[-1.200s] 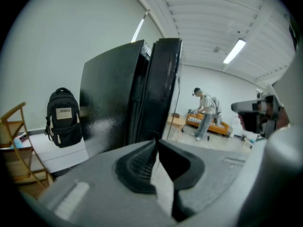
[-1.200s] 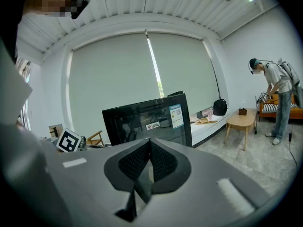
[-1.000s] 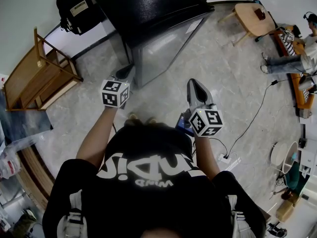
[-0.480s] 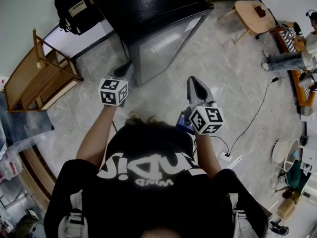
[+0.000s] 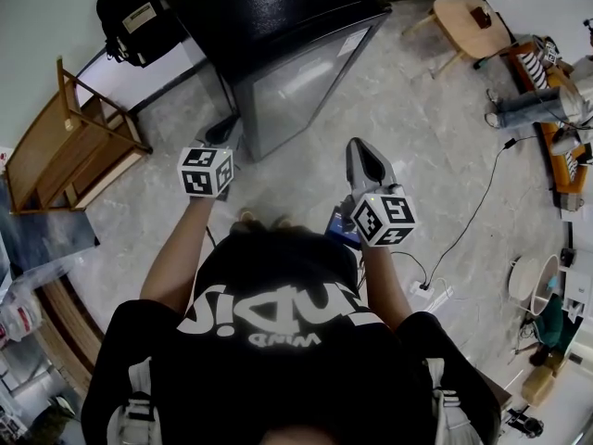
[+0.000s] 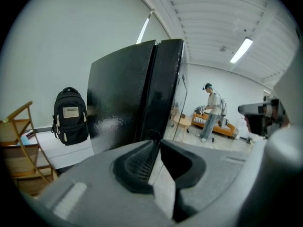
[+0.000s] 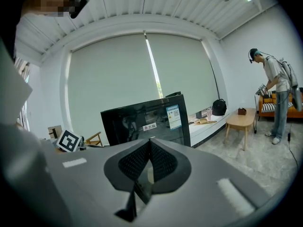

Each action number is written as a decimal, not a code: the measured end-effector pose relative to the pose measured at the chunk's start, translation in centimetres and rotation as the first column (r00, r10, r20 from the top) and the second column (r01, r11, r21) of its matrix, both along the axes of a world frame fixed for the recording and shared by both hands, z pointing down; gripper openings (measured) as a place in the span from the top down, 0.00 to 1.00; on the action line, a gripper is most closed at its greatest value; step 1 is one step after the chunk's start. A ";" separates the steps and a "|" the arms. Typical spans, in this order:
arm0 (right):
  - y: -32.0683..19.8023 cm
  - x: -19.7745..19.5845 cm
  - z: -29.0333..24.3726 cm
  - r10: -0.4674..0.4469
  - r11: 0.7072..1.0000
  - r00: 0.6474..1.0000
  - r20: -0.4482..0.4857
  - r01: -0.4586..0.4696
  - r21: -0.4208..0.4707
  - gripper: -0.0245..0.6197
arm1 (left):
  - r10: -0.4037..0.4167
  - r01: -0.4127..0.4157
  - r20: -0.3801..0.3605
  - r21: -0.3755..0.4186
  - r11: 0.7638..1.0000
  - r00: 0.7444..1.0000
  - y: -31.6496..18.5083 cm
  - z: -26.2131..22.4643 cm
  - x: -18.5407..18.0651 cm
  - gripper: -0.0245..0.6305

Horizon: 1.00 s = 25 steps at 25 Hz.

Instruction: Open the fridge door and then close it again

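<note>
Both empty: left gripper (image 6: 156,144) jaws opening, right gripper (image 7: 150,142) jaws together.

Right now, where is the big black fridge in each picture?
Head view: the fridge is at the top, near the middle.
Left gripper view: the fridge stands tall in the middle.
Right gripper view: the fridge is in the middle, smaller and farther off.
Shared landmark: the small wooden table is right of the fridge in all three.
</note>
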State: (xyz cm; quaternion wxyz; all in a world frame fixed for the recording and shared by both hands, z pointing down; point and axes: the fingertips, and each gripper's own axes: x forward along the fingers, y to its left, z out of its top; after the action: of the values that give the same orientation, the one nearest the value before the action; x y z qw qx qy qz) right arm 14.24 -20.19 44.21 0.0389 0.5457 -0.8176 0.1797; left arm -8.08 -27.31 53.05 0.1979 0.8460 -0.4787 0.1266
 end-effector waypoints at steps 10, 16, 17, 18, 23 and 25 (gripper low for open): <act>0.2 1.4 -1.2 0.024 0.999 1.000 0.011 -0.025 0.026 0.96 | -0.013 0.014 -0.027 0.027 1.000 1.000 1.4 -3.1 -0.7 0.86; 1.5 2.0 -1.9 0.015 0.999 0.999 0.033 -0.017 0.035 0.96 | 0.007 -0.004 -0.087 0.032 0.999 0.996 4.0 -5.6 -0.3 0.86; 1.8 2.1 -2.0 0.012 0.999 0.999 0.033 -0.013 0.036 0.96 | 0.011 -0.007 -0.096 0.037 0.999 0.995 4.5 -6.1 -0.3 0.86; 2.0 2.0 -2.2 0.007 0.999 0.999 0.032 -0.008 0.037 0.96 | 0.014 -0.009 -0.104 0.043 0.999 0.994 4.9 -6.7 -0.2 0.86; 3.2 0.8 -2.7 -0.031 0.999 0.999 0.024 0.030 0.044 0.96 | 0.018 -0.006 -0.131 0.087 0.996 0.991 6.7 -9.4 -0.5 0.88; 3.5 0.2 -2.8 -0.044 0.998 0.999 0.013 0.044 0.048 0.96 | 0.007 0.008 -0.131 0.117 0.993 0.991 7.2 -10.6 -0.6 0.91</act>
State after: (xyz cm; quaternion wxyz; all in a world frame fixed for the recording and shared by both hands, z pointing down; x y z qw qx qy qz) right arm 14.49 -16.67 41.37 0.0244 0.5270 -0.8337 0.1630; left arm -8.64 -20.15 42.45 0.1790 0.8626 -0.4713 0.0421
